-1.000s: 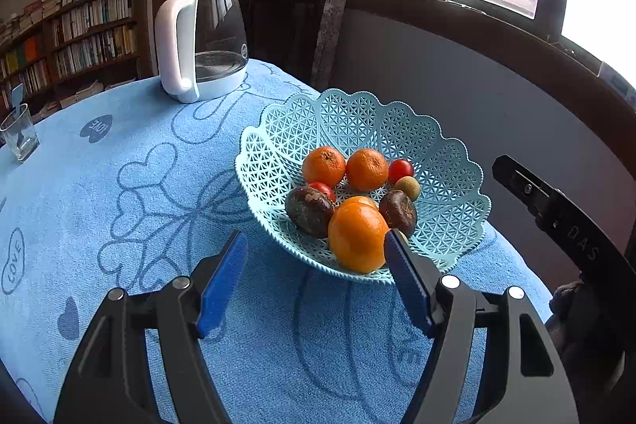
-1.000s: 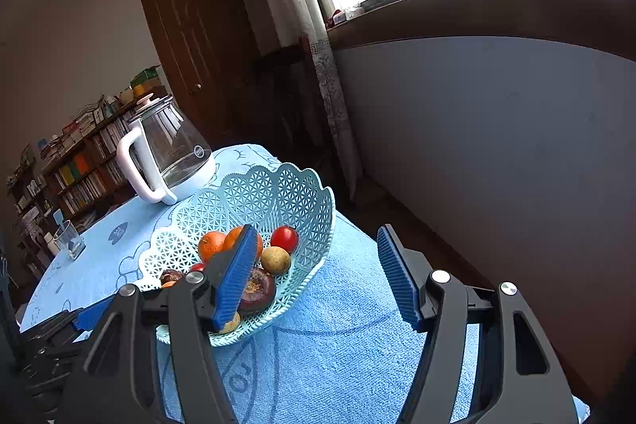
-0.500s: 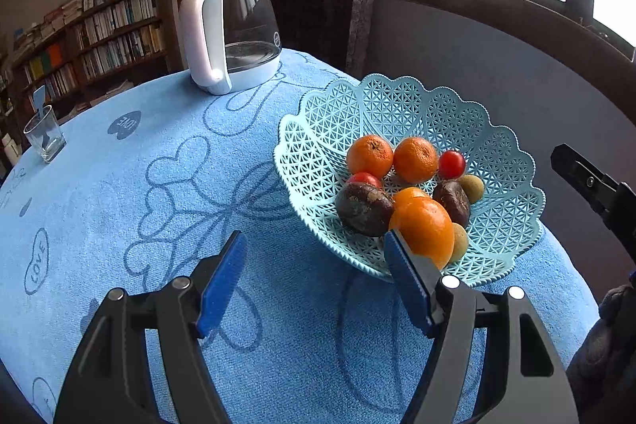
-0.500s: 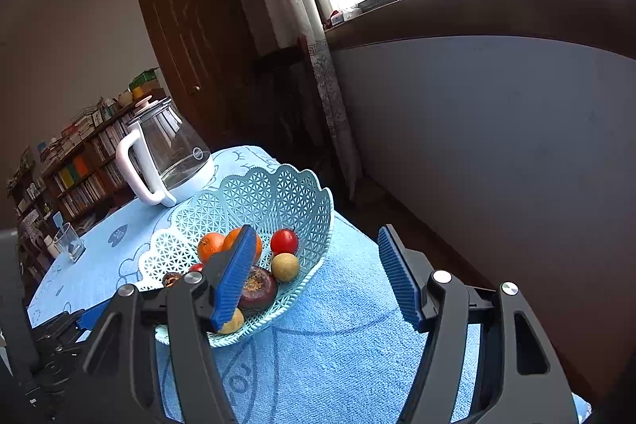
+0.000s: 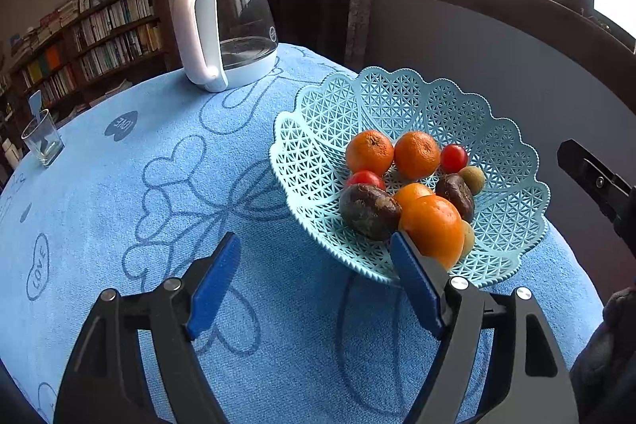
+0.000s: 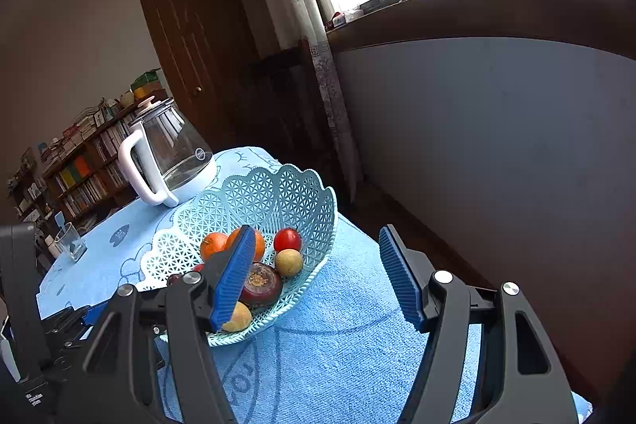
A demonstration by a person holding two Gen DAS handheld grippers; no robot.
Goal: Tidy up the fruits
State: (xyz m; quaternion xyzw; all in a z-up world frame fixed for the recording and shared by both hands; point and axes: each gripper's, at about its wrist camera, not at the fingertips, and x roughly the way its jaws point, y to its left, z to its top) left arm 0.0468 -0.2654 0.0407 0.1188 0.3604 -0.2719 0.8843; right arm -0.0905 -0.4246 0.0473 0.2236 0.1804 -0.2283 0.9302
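Note:
A light blue lattice basket (image 5: pixel 401 98) (image 6: pixel 278 185) sits on the blue tablecloth and holds several fruits: oranges (image 5: pixel 431 225) (image 6: pixel 212 245), red tomatoes (image 5: pixel 453 157) (image 6: pixel 287 239), dark passion fruits (image 5: pixel 367 209) (image 6: pixel 260 283) and small yellow-green fruits (image 5: pixel 472 178) (image 6: pixel 289 262). My left gripper (image 5: pixel 316 249) hovers over the cloth just in front of the basket, its jaws opening with nothing between them. My right gripper (image 6: pixel 316 245) stands at the basket's right rim, jaws opening and empty.
A glass kettle (image 5: pixel 226 22) (image 6: pixel 167 153) with a white handle stands behind the basket. A small drinking glass (image 5: pixel 41 140) (image 6: pixel 70 241) sits near the table's far left edge. Bookshelves (image 5: pixel 91 42), a door and a windowed wall surround the table.
The left wrist view has swung left, so basket and kettle sit further right in it. Both grippers' jaws have spread a little wider. The right view has hardly changed.

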